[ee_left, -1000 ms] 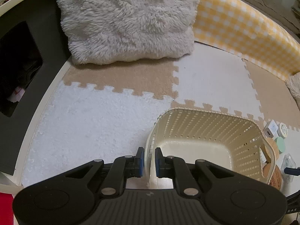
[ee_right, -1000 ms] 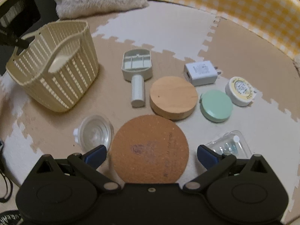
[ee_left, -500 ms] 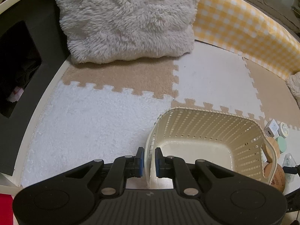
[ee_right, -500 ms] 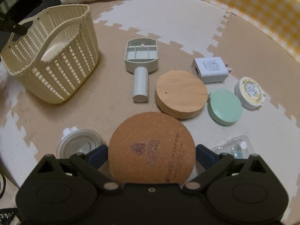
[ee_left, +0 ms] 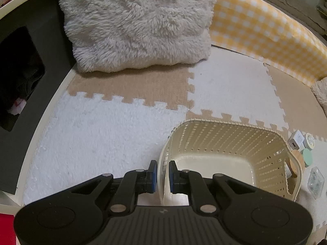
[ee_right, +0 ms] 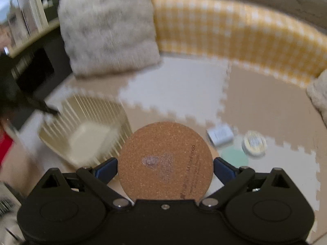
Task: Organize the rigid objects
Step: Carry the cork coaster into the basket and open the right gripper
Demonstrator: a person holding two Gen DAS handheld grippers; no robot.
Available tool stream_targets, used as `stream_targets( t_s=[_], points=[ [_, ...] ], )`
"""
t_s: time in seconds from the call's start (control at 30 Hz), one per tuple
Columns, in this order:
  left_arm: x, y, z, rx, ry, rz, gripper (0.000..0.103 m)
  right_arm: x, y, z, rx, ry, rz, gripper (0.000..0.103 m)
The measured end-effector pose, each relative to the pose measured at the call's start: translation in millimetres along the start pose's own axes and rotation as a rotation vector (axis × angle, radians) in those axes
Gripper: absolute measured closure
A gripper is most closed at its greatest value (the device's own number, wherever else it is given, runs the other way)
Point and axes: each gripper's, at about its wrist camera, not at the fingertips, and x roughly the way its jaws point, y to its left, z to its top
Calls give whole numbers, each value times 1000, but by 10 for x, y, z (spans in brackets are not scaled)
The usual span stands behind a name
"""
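Note:
My left gripper (ee_left: pixel 162 171) is shut on the near wall of the cream slatted basket (ee_left: pixel 231 138), one finger inside and one outside. The basket is empty. My right gripper (ee_right: pixel 165 166) is shut on a round cork coaster (ee_right: pixel 166 159), gripped by its edges and lifted off the mat. The basket (ee_right: pixel 90 120) shows blurred to the left in the right wrist view. A white charger (ee_right: pixel 219 135), a mint round tin (ee_right: pixel 235 156) and a yellow-rimmed round tin (ee_right: pixel 254 143) lie on the mat to the right.
A fluffy grey cushion (ee_left: pixel 139 24) lies at the back. A yellow checked bumper (ee_left: pixel 265 32) bounds the mat. A black shelf unit (ee_left: pixel 22 65) stands on the left. A wooden disc (ee_left: pixel 295 161) and a clear case (ee_left: pixel 315 181) lie right of the basket.
My right gripper closed on the cork coaster, lifted it off the mat and tilted up, moving fast. My left gripper has kept its hold on the basket.

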Motion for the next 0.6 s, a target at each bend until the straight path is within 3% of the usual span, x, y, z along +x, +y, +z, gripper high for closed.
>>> stream_targets(
  t_s=[0.2, 0.4, 0.6],
  points=[
    [6, 3, 3, 7, -1, 2, 90, 192, 560, 261, -29, -18, 74, 3],
    [17, 37, 4, -10, 0, -17, 90, 679, 1052, 338, -81, 60, 103, 3],
    [38, 40, 4, -13, 1, -23, 90, 1140, 1286, 326, -93, 166, 51, 3]
  ],
)
